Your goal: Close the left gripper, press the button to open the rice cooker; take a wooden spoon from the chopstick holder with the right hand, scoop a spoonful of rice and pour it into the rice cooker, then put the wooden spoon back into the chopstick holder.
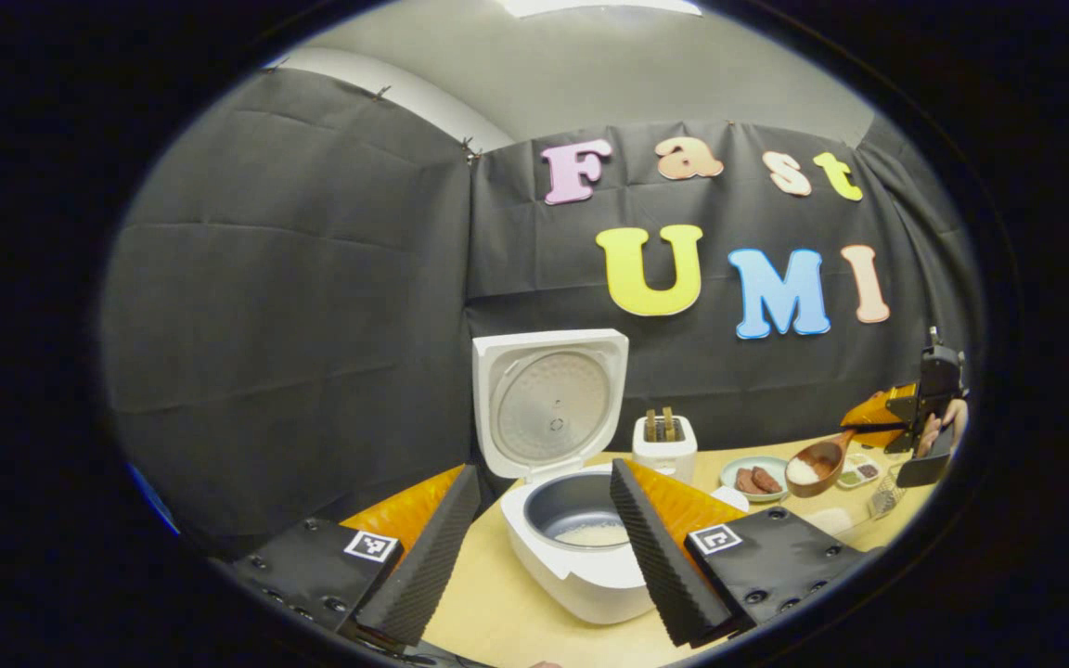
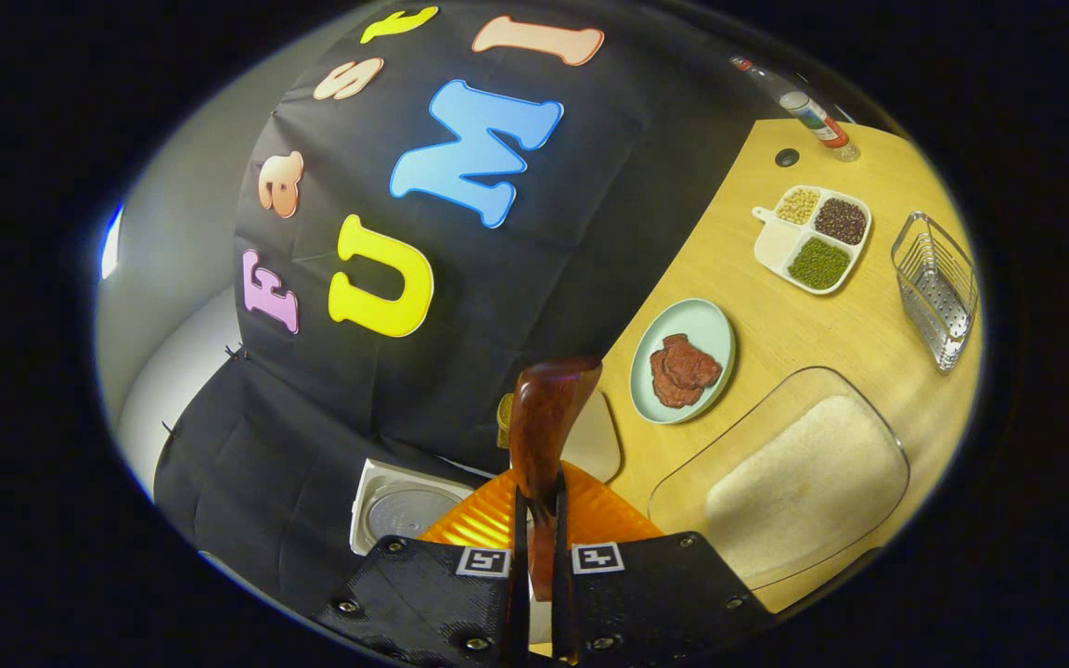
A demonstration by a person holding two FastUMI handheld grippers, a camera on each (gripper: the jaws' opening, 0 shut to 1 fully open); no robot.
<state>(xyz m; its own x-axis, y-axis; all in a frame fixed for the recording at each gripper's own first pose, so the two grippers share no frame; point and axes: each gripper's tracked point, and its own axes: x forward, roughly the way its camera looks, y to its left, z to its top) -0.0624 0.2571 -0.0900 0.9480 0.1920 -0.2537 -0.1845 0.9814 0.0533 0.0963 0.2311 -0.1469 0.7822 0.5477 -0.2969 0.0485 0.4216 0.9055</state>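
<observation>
Above the tan wooden table, our right gripper clamped the brown wooden spoon carrying rice; our left gripper hung open before the lid-up white rice cooker.

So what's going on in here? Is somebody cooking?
A person works two tools. The right hand-held gripper is shut on a brown wooden spoon, which carries a scoop of white rice above the pale wooden table, away from the white rice cooker. The cooker's lid stands open, with some rice already in its grey pot. The left hand-held gripper hangs open in front of the cooker. A clear tray of rice sits nearby.
</observation>
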